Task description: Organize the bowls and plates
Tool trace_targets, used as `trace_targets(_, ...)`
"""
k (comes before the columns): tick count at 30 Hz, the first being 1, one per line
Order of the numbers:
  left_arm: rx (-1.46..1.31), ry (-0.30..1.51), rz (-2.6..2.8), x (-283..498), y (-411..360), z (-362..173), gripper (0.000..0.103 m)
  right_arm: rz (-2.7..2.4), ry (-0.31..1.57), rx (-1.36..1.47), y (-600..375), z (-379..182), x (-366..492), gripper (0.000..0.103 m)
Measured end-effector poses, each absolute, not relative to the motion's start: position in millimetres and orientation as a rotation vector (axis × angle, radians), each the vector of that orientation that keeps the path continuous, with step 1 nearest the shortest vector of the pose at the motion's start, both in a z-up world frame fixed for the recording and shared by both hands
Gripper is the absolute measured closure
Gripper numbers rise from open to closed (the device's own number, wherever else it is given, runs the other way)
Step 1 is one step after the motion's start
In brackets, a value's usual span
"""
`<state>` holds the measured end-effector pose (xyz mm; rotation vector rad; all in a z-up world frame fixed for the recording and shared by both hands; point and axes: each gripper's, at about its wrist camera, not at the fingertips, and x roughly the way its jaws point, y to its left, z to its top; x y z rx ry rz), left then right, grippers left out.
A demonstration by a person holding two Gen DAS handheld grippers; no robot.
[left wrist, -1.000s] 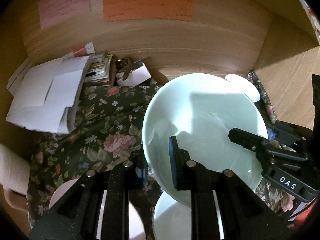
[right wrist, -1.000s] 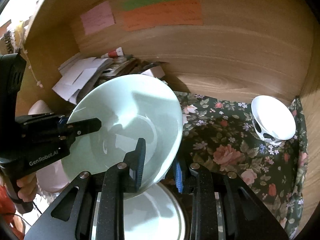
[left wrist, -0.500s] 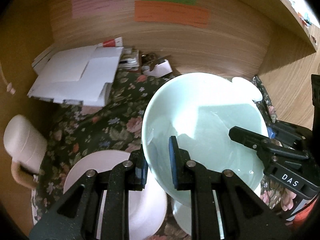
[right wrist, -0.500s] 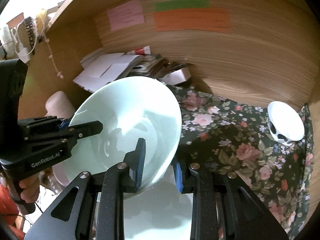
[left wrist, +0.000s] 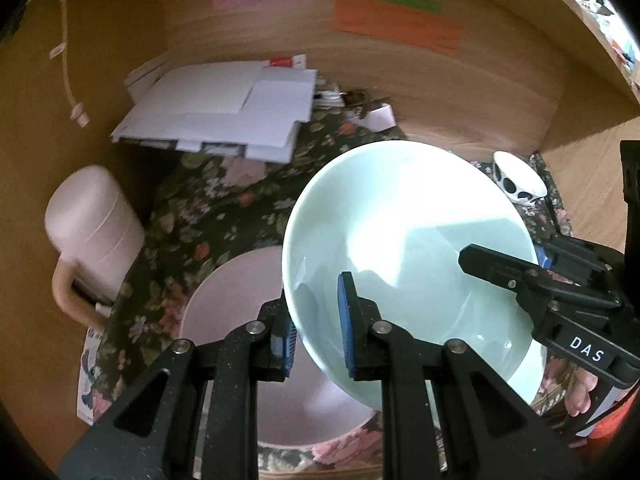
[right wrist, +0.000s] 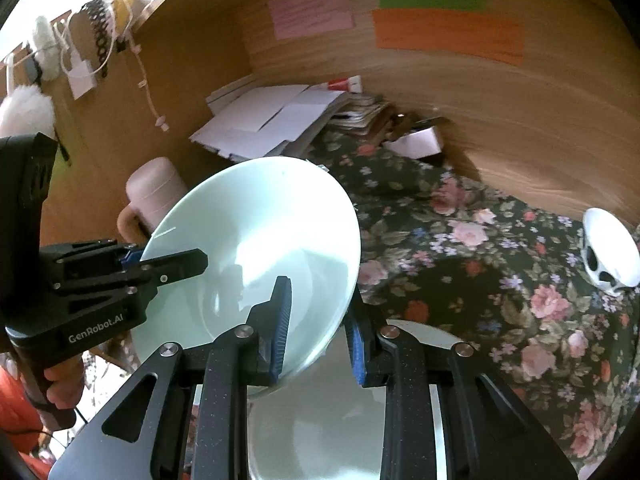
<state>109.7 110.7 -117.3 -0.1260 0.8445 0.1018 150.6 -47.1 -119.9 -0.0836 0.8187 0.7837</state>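
Nearest in both wrist views is the pale green bowl (left wrist: 408, 264), carried in the air between two tools. The left hand-held gripper (left wrist: 316, 336) is clamped on the bowl's near-left rim, one blue pad inside the wall and one outside. The right hand-held gripper (right wrist: 318, 340) is clamped the same way on the opposite rim. Two grips on facing sides most likely keep a wide, smooth bowl from swinging or slipping, and the bowl sits tilted between them, its mouth turned toward the left camera.

Directly below lie the likely landing spots. A pale pink plate (left wrist: 240, 304) rests on the flowered cloth (right wrist: 480, 264) under the left tool, and a pale green plate (right wrist: 344, 420) shows under the right one. I judge that the bowl is being taken to one of these to be stacked, though which one cannot be told.

Farther off, a small white bowl with dark spots (right wrist: 608, 252) stands alone on the cloth at the right, well apart from the carried bowl, probably waiting its turn. A cream lidded mug (left wrist: 92, 232) stands at the left edge. At the back of the surface, loose white papers (left wrist: 224, 116) lie stacked against the wooden wall, where coloured notes (right wrist: 444, 32) are stuck.
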Motion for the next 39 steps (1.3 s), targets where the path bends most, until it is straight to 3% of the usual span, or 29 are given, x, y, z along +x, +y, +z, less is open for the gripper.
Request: trace_targets(39,-0.226,0.906,0.187,81.3,172.1,-162.7,0.085,0.881,0.963,-0.176,30.7,-175.5,144.7,0.079)
